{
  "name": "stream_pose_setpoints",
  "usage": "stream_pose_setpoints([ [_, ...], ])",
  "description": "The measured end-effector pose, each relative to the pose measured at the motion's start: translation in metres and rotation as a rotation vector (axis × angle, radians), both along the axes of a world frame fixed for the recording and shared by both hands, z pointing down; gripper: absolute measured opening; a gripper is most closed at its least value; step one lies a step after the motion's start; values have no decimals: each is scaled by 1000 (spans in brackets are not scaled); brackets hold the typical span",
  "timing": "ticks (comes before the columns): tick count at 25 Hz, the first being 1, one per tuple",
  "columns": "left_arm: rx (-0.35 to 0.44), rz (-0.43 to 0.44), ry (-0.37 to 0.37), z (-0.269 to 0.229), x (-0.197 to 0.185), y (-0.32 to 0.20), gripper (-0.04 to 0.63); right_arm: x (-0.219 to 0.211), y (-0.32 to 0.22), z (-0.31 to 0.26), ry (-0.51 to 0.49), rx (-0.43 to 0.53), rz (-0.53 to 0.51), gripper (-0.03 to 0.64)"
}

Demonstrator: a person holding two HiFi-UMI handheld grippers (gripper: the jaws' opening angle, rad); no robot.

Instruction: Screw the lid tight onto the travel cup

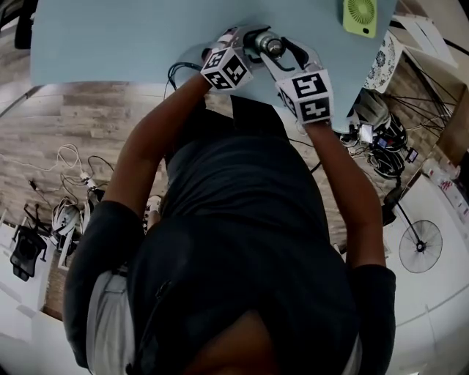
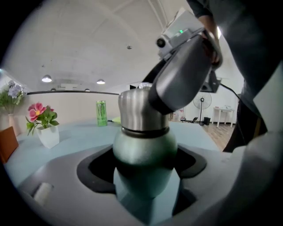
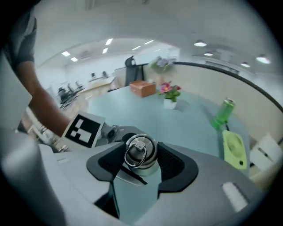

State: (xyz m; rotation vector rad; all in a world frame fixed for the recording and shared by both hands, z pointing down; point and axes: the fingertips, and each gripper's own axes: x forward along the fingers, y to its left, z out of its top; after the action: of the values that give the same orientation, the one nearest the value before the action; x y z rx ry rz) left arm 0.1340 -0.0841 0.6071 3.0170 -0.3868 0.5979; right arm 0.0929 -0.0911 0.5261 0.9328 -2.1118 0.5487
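Note:
The travel cup (image 2: pixel 145 159) has a green body and a steel lid (image 2: pixel 137 110), and it stands on the light blue table (image 1: pixel 110 44) near its front edge. My left gripper (image 2: pixel 143 170) is shut on the cup's green body, both pads against its sides. From above, my right gripper (image 3: pixel 140 161) is shut round the lid (image 3: pixel 140 152), whose steel ring faces the camera. In the head view the two grippers, left (image 1: pixel 233 55) and right (image 1: pixel 289 58), meet at the lid (image 1: pixel 270 45). The cup's base is hidden.
A small green fan (image 1: pixel 360 15) lies at the table's far right. A green can (image 2: pixel 101 113) and a white pot of flowers (image 2: pixel 46 128) stand farther back, and an orange box (image 3: pixel 142 88) sits beyond them. Cables and a fan lie on the floor.

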Motion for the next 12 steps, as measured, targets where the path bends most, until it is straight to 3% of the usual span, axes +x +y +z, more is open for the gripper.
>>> stream_pose_setpoints([
  [2,3,-7,0,0,0,0,427,3,-1,-1,-24,61,178,230],
  [4,1,-12,2,-1,-1,-1,428,3,-2,-2,-44,70,255,230],
  [12,-4,-11,3,-1,-1,0,428,5,-1,-2,-59,59,276,230],
])
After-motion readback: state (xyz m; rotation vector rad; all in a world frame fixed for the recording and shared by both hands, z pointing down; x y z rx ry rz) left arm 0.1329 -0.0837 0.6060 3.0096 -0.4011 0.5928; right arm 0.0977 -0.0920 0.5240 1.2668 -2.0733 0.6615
